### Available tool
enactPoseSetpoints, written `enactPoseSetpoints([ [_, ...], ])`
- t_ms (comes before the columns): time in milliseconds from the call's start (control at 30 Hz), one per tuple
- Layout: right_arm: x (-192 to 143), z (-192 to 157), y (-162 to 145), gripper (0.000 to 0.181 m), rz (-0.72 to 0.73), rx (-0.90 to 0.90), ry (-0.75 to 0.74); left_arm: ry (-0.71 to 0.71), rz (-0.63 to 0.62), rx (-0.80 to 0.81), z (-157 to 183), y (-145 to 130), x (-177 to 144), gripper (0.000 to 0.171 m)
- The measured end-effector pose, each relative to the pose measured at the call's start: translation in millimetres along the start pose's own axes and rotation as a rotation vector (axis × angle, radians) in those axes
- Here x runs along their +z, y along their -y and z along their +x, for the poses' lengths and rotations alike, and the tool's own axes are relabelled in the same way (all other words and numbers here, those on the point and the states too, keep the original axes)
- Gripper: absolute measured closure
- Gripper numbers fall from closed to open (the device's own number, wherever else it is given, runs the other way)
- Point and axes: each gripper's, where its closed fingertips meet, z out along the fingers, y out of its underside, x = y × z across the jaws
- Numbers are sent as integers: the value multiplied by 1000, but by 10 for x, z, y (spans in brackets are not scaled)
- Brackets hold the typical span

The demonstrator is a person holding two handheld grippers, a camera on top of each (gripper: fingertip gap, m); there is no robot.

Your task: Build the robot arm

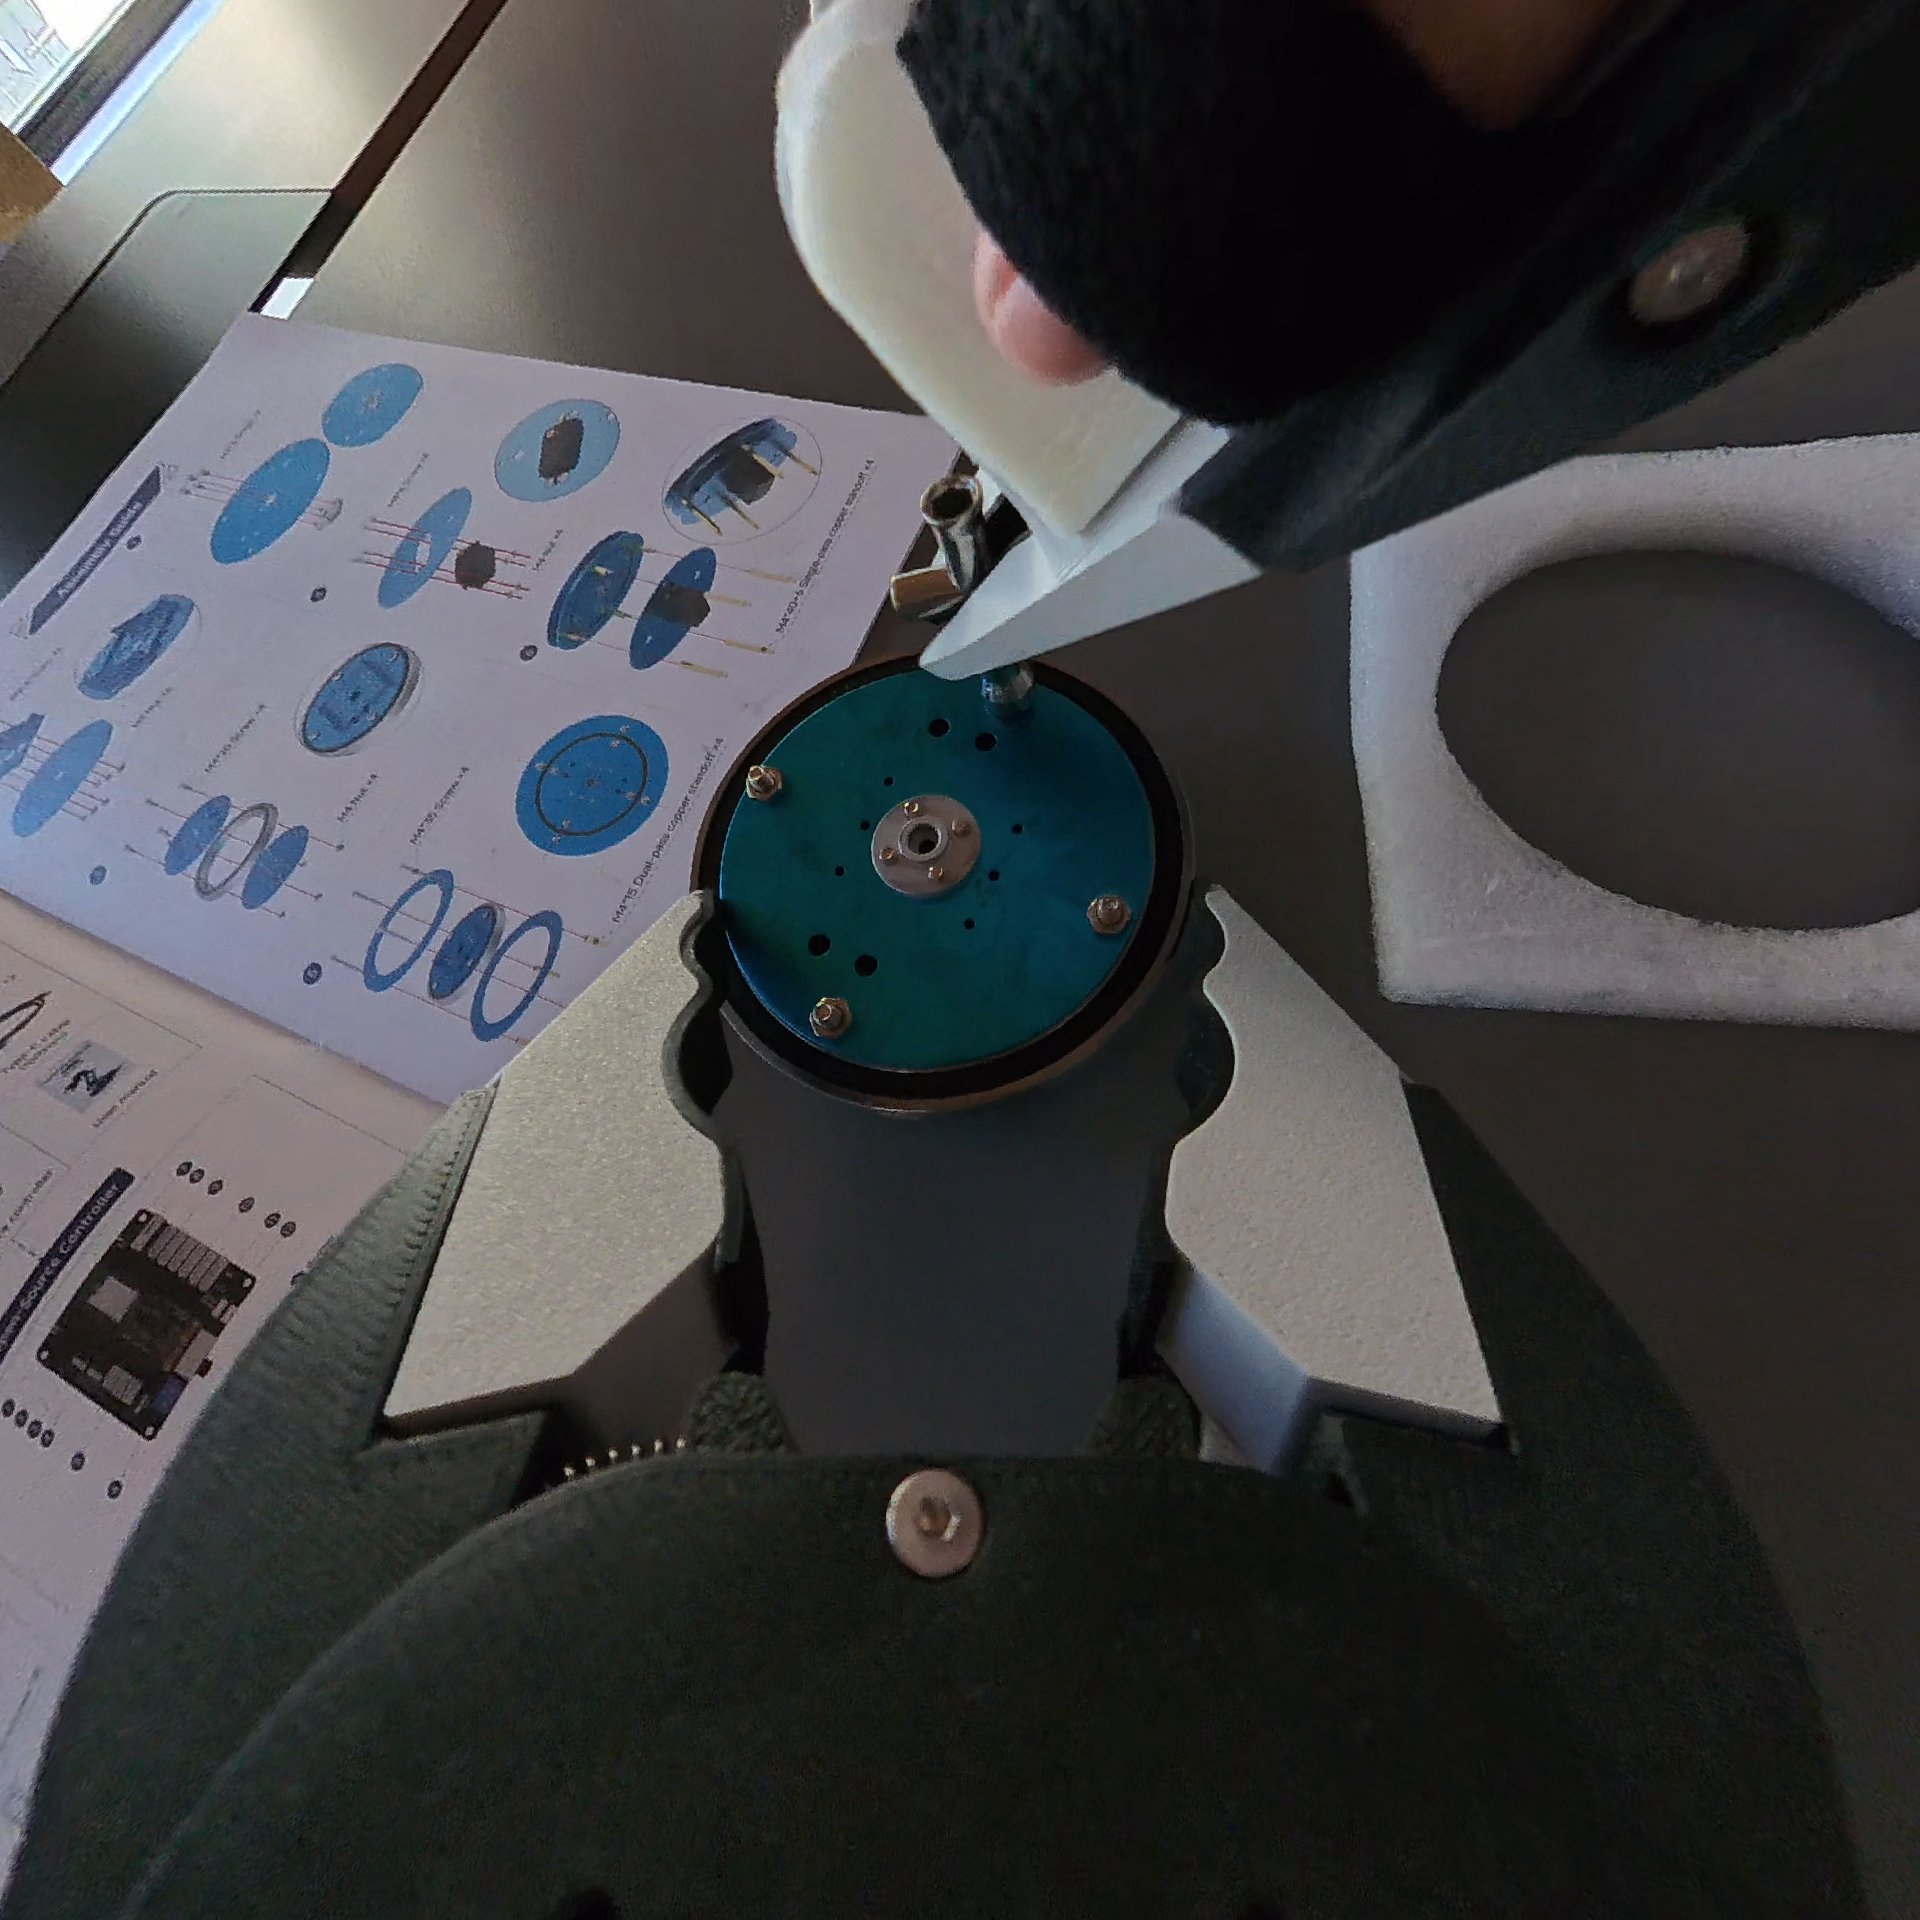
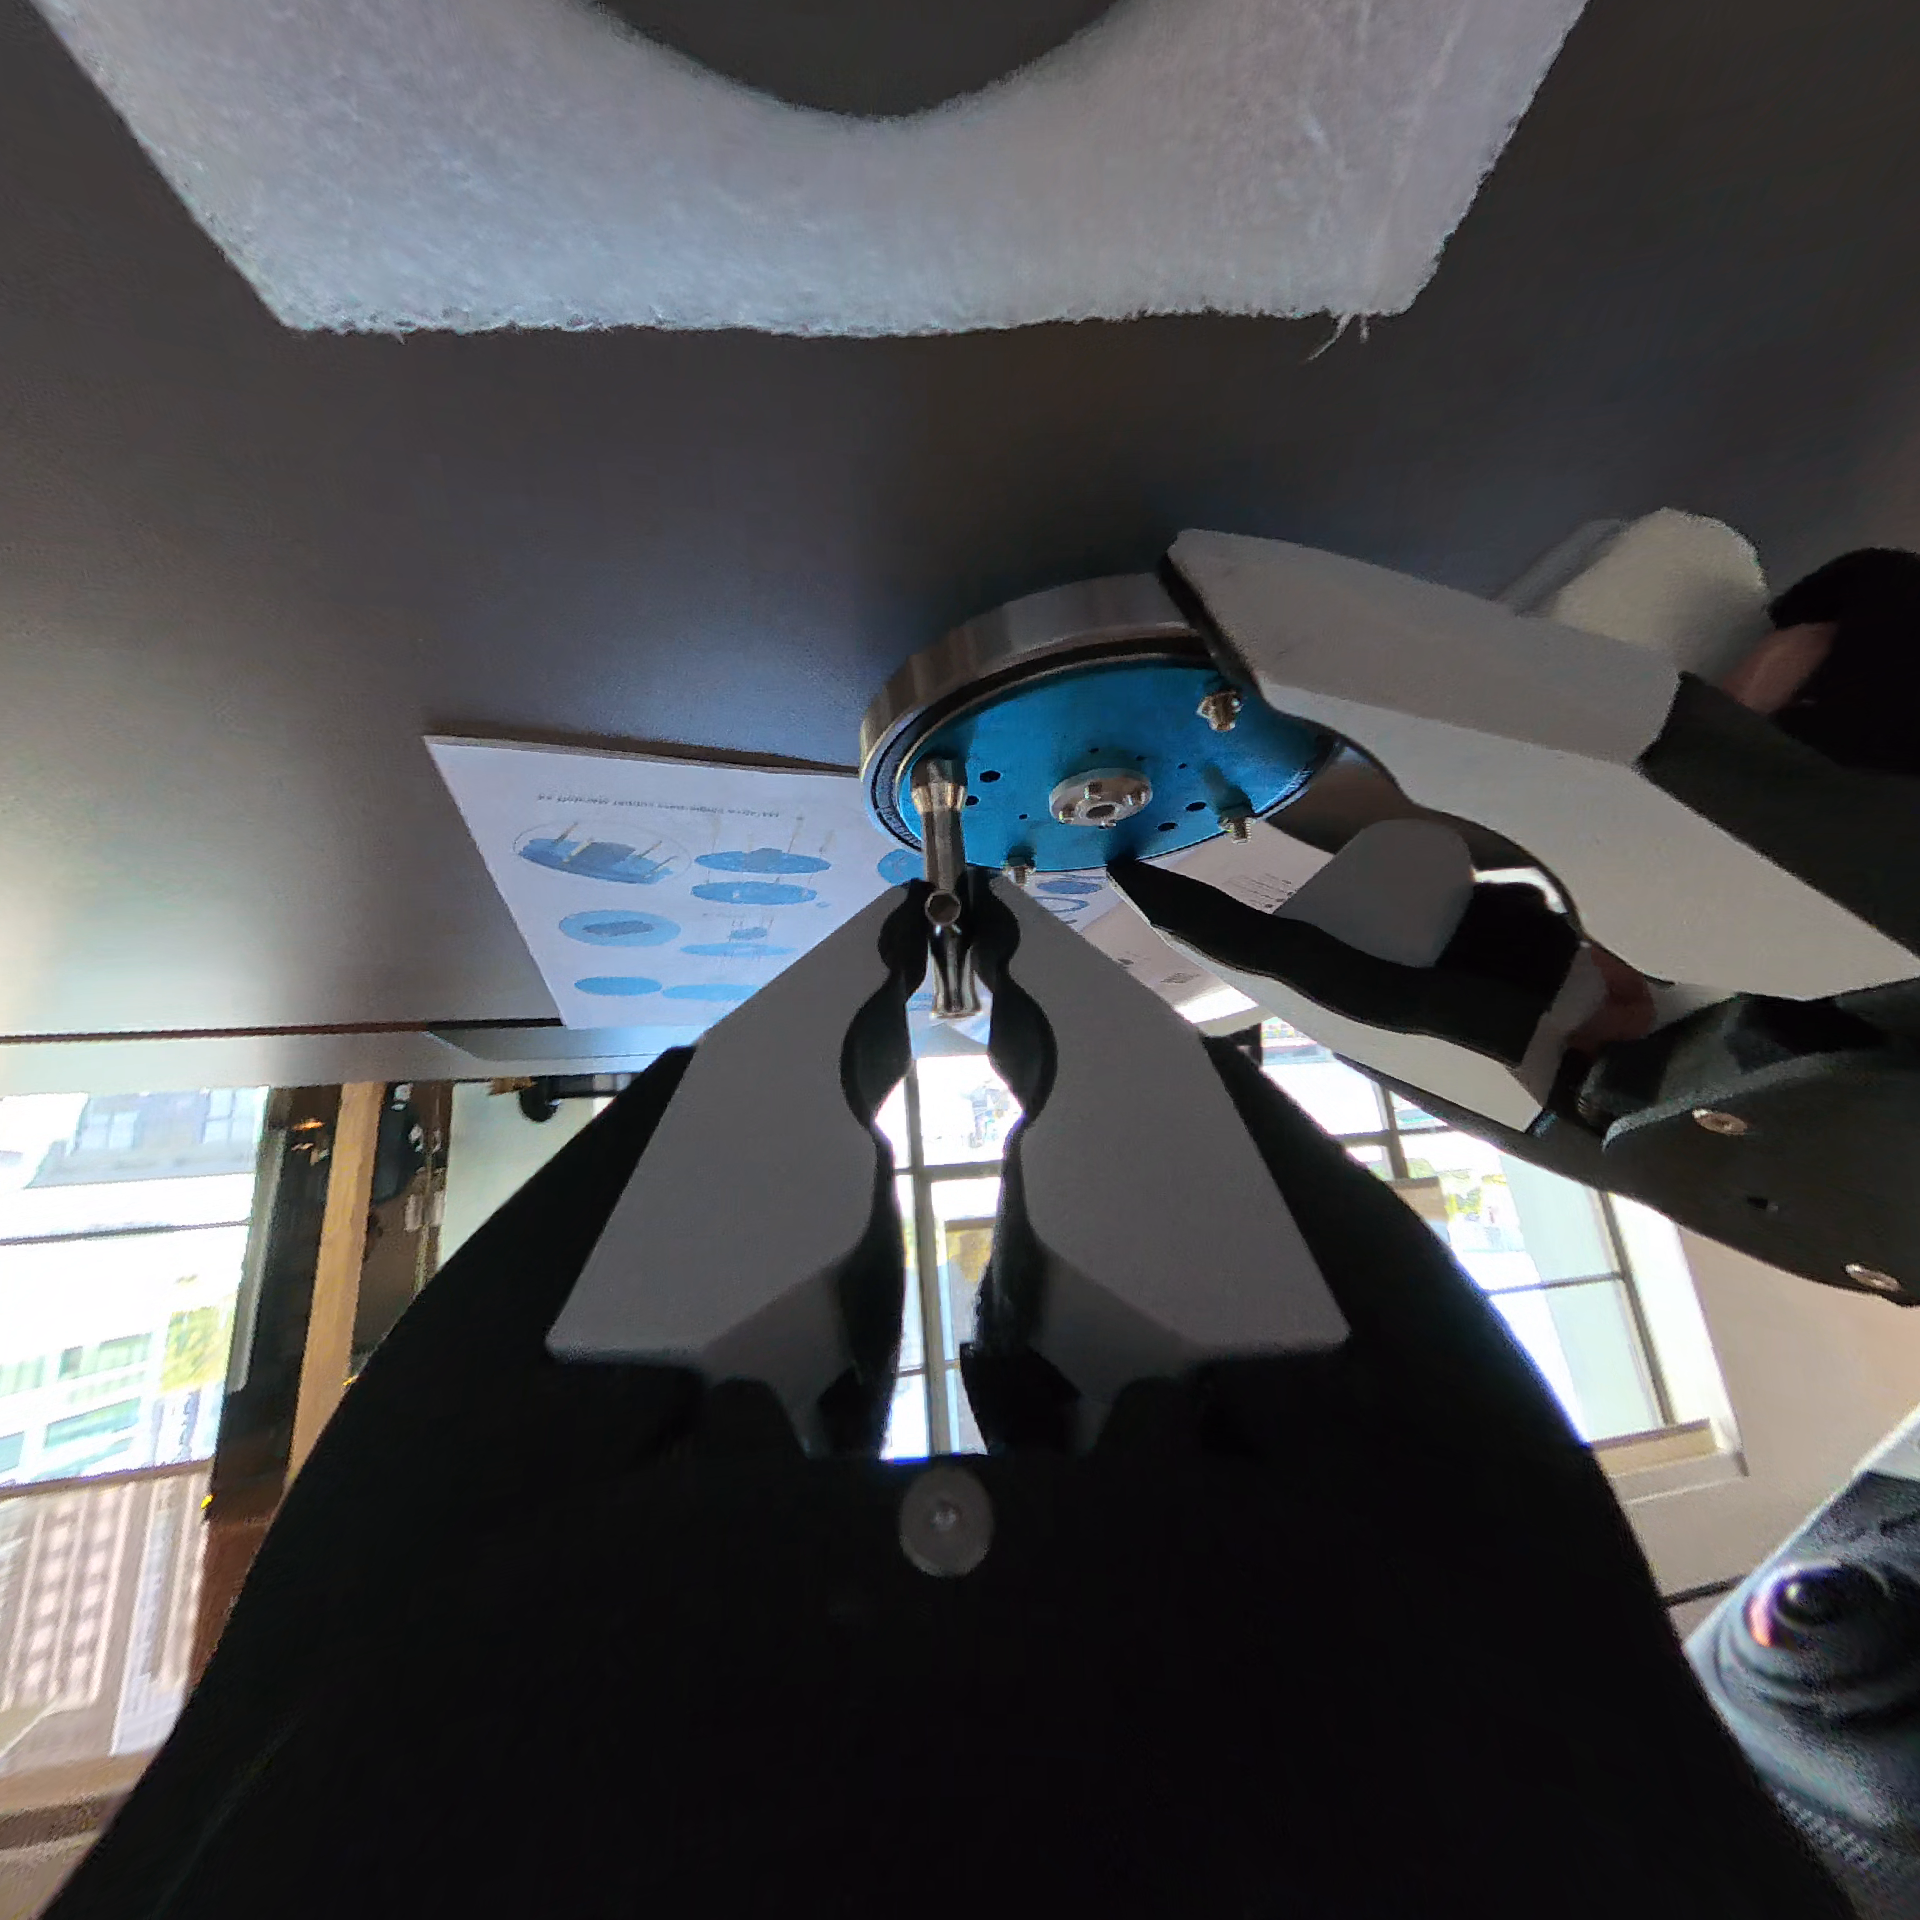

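My left gripper [image 1: 951,904] is shut on a round disc assembly [image 1: 914,977], a blue plate inside a dark metal ring, gripping its rim on both sides. The plate has a silver hub [image 1: 925,836] at its centre and three brass nuts [image 1: 831,1016] near its edge. My right gripper [image 2: 951,894] is shut on a small metal cross-shaped socket wrench [image 2: 940,831]. The wrench's socket end stands on the far edge of the blue plate [image 2: 1039,748]. In the left wrist view the right gripper [image 1: 997,623] comes in from above, held by a black-gloved hand [image 1: 1247,208]. The left gripper [image 2: 1148,717] shows in the right wrist view.
A white foam square [image 1: 1455,904] with a round cut-out lies right of the disc on the dark table [image 1: 623,208]. A printed sheet with blue diagrams [image 1: 468,623] lies to the left. Another sheet picturing a circuit board [image 1: 125,1299] lies nearer. Windows [image 2: 125,1247] show beyond the table. One gripper's finger ends stand about 4 cm off the other's. The white foam square [image 1: 1455,904] is about 4 cm from my left fingertips and 10 cm from my right.
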Motion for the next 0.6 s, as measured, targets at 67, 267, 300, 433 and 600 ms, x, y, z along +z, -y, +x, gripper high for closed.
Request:
enactPoseSetpoints([
  [67, 1, -11, -1, 174, -12, 23, 50, 3, 2, -3, -1, 5, 8, 84],
  [267, -9, -32, 4, 174, -79, 97, 174, 6, 9, -9, -5, 14, 19, 83],
  [300, -7, -36, 1, 174, -89, 106, 190, 7, 9, -9, -6, 14, 20, 83],
  [433, -12, -57, 6, 175, -81, 188, 273, 6, 11, -9, -6, 16, 21, 83],
  [600, -33, -64, 38, 175, -28, 302, 361, 6, 17, -13, -7, 23, 27, 83],
])
